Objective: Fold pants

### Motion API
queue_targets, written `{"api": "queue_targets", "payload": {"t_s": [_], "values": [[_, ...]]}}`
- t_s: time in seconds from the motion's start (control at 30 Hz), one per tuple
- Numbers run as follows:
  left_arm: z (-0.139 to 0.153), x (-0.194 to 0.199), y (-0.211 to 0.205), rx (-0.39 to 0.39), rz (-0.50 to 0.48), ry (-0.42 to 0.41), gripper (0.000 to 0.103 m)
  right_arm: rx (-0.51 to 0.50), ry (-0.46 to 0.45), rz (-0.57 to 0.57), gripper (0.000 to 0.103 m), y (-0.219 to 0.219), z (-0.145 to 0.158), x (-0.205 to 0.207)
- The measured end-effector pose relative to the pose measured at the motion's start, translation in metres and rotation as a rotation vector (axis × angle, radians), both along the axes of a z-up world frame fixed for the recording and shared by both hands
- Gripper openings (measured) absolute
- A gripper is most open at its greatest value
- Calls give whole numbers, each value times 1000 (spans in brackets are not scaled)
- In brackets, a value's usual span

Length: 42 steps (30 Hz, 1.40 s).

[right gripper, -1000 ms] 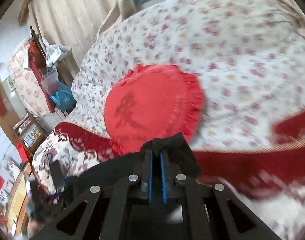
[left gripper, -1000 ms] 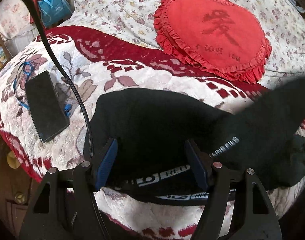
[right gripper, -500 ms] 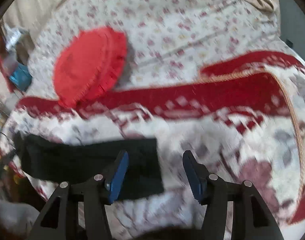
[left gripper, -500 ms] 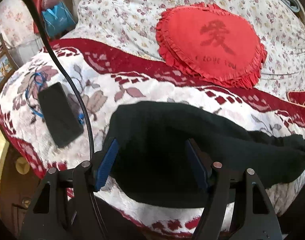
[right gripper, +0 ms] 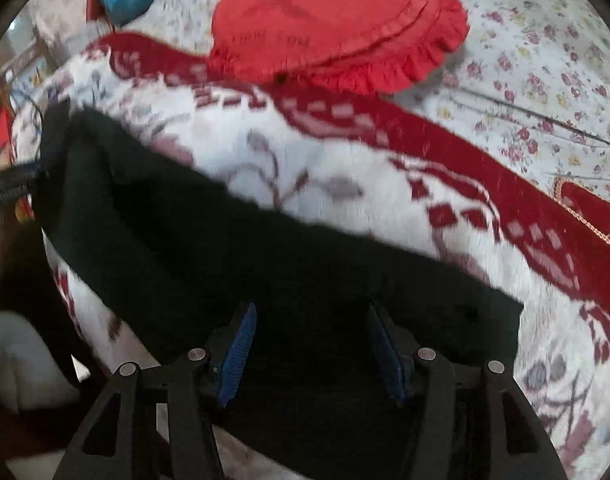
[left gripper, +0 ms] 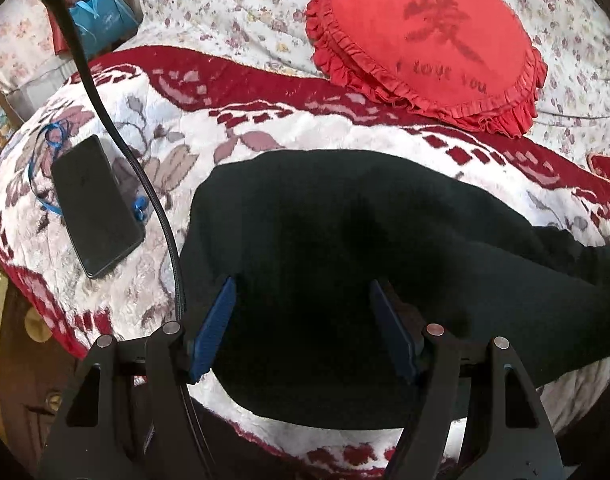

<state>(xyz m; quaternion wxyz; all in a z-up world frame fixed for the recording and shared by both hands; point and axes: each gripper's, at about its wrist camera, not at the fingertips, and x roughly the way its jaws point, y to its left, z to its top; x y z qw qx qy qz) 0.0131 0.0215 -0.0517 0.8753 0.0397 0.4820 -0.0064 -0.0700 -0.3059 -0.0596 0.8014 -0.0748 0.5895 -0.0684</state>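
Black pants (left gripper: 345, 240) lie folded lengthwise on the white and red blanket (left gripper: 325, 132), running from the near left out to the right. My left gripper (left gripper: 303, 282) is open, low over the wide left end of the pants, blue pads apart with only cloth beneath them. In the right wrist view the pants (right gripper: 225, 248) stretch from far left to a squared end at the right. My right gripper (right gripper: 311, 306) is open too, just above that right part of the cloth, gripping nothing. That view is motion-blurred.
A black phone (left gripper: 95, 206) with a blue ribbon lies left of the pants, and a black cable (left gripper: 145, 184) crosses beside it. A red heart cushion (left gripper: 425, 40) sits behind on the floral sheet. The bed edge drops off at the near left; a blue bag (left gripper: 101, 24) stands beyond.
My right gripper was shut on a raised part of the pants; it opened, let go and came down over the cloth. The pants now lie flat, the printed waistband covered.
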Motion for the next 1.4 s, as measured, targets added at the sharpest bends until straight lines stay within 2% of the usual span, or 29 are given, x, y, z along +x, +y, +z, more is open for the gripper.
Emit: {"api": "queue_targets", "payload": {"t_s": [0.07,0.13,0.17,0.23,0.3,0.37,0.47,0.5,0.53,0.57,0.6,0.67,0.77,0.87,0.97,1.1,1.13,1.17,1.23,1.27,1.3,1.33,1.4], "values": [[3,1,-1,2,5,-6,70,18,-39,-1,55,-1,12,1],[5,3,-2,4,11,-13,70,85,-114,4,55,0,25,9],[6,4,-3,1,14,-14,70,141,-147,30,55,4,30,18],[5,5,-3,-3,20,-10,70,186,-172,91,55,15,28,35],[4,6,-4,-4,25,-7,70,207,-168,179,55,33,17,56],[5,5,-4,-5,25,-7,70,270,-126,267,55,49,-1,75],[5,5,-3,-7,26,-6,70,305,-69,337,55,65,-24,95],[4,5,-1,-8,28,-4,70,314,-56,345,51,66,-32,98],[4,6,0,-9,31,-2,70,326,-54,346,41,66,-36,101],[4,7,1,-11,34,-1,70,348,-60,325,17,64,-38,104],[4,8,2,-13,36,-2,70,402,-63,283,11,57,-38,108],[8,9,5,-16,40,-10,70,458,-92,227,9,45,-29,112],[18,16,10,-11,56,-43,70,418,-181,193,8,34,-5,122],[23,27,16,-19,82,-61,70,369,-235,145,8,22,10,143],[16,38,18,-4,104,-54,70,198,-207,125,8,24,-9,170],[12,47,24,4,121,-27,70,188,-143,82,9,14,-45,195],[13,47,25,3,123,-31,70,202,-151,75,9,12,-47,196],[15,47,26,8,124,-37,70,211,-159,66,10,9,-44,195],[18,46,29,28,129,-49,70,201,-185,30,22,0,-24,186],[19,46,32,37,135,-51,70,182,-207,11,33,-1,-16,182],[21,46,37,36,147,-48,70,166,-242,-15,36,-4,-2,174],[23,46,42,23,157,-50,70,183,-266,-26,37,-5,9,167],[27,43,48,-3,172,-57,70,282,-271,18,40,5,25,151]]}}
